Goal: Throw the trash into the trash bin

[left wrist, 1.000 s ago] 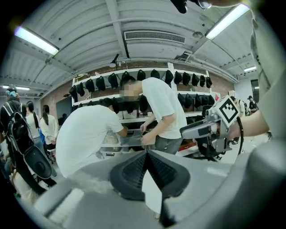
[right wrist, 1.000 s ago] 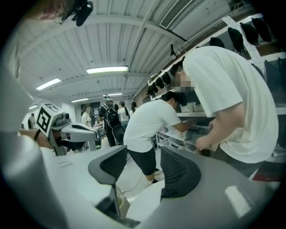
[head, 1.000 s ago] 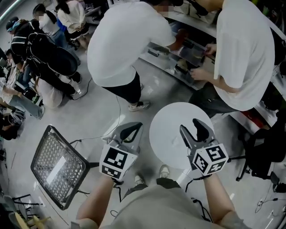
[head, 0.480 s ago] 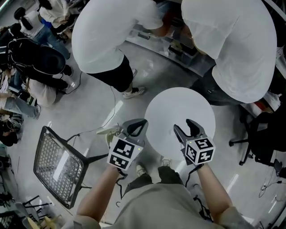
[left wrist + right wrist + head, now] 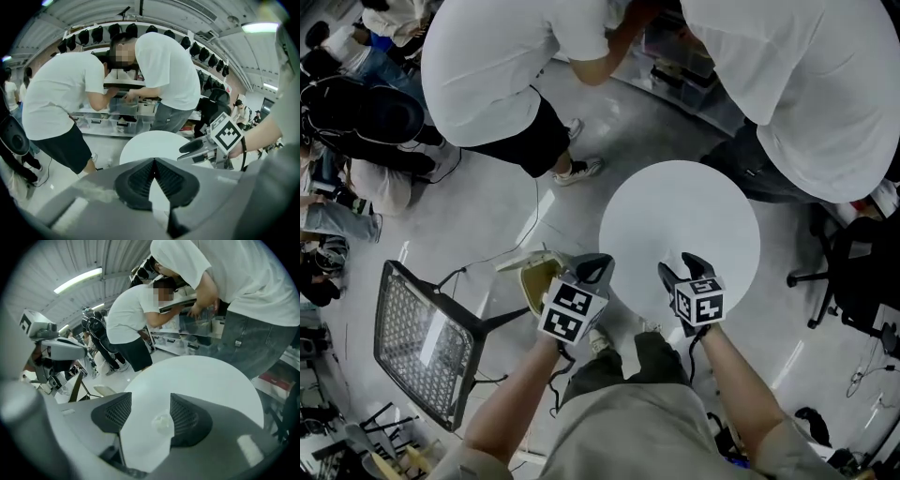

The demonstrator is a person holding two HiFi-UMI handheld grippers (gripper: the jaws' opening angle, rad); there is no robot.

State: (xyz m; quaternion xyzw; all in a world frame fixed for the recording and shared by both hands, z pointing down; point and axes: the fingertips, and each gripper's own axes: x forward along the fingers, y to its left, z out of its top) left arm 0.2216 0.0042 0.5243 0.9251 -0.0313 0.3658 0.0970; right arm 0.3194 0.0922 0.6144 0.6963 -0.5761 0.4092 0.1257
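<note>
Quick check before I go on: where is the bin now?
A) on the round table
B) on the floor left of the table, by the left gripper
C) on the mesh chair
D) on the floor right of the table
B: the head view shows the bin standing on the floor just left of the table, right beside the left gripper.

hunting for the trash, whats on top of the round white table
One small pale crumpled scrap lies on the table, seen between the right gripper's open jaws. In the head view that gripper covers that spot.
</note>
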